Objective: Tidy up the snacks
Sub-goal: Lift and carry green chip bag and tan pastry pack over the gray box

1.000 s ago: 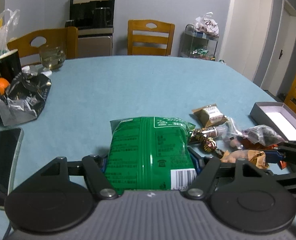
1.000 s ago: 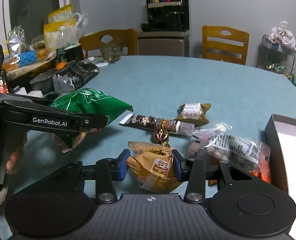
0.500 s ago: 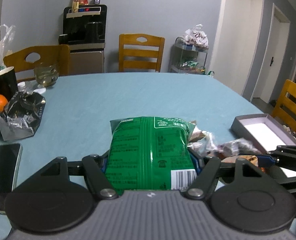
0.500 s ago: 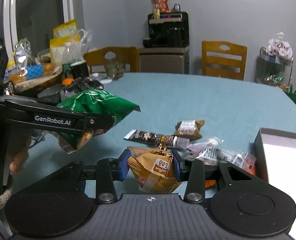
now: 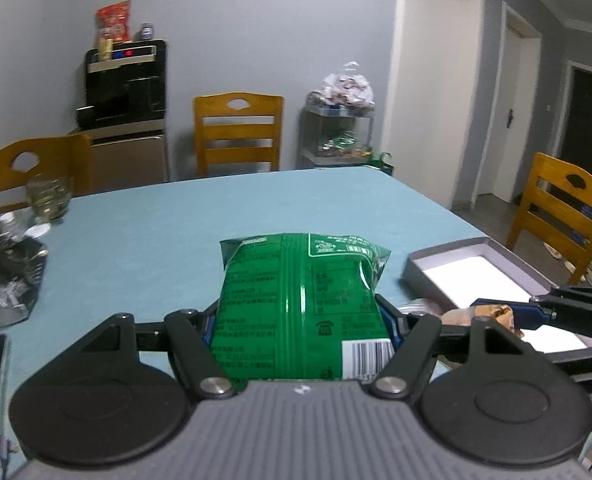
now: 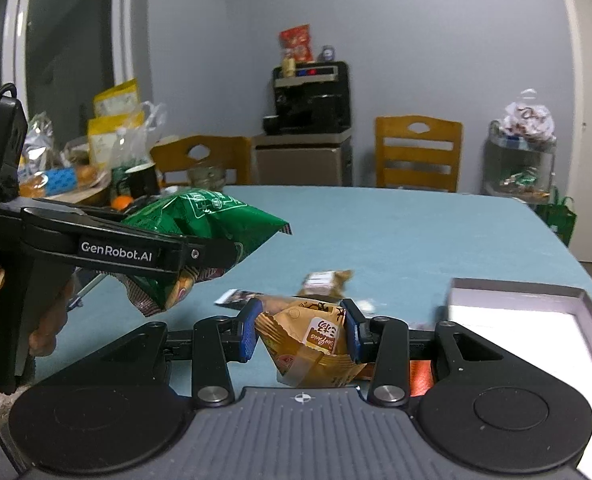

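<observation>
Both grippers lifted off the table, green bag [image 5: 300, 312] clenched in left jaws, orange packet [image 6: 308, 340] in right jaws.

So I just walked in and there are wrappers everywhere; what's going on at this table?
A person is sorting snacks with a handheld gripper in each hand. The left gripper is shut on a green snack bag, held up off the blue table. The right gripper is shut on a small orange-brown snack packet. An open grey box lies to the right, and a few other snacks remain loose on the table.
</observation>
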The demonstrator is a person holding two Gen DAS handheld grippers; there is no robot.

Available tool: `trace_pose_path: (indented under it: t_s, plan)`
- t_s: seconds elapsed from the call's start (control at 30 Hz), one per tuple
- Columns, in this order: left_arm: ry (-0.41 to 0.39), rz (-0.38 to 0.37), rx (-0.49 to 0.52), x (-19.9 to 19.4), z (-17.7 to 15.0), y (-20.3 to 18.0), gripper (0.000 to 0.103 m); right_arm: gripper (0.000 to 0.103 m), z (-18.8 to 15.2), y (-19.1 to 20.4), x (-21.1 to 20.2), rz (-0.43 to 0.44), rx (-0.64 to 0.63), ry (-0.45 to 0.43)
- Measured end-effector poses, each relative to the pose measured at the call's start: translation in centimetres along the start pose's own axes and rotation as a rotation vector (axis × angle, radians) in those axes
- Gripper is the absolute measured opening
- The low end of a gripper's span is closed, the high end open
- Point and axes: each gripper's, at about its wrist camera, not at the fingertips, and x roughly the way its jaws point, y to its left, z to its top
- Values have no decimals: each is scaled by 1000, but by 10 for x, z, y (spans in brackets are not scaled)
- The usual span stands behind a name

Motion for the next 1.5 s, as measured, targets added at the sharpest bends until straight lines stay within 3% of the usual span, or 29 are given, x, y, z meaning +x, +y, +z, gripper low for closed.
trace_pose_path:
  t_s: [0.6,1.17,1.33,1.5]
  plan:
    - [79,-186,119,75,26,-136,69,43,-41,-100,-41,-200,140,-38]
    - [118,-244,240,165,44,-255,69,43,-71,-161,-57,-334,202,-20]
    - [148,-278,247,197,38,-282,69,43,-77,-165,-57,-363,189,5]
    - [200,-325,176,223,32,-285,69,43,-82,-166,-50,-377,172,41]
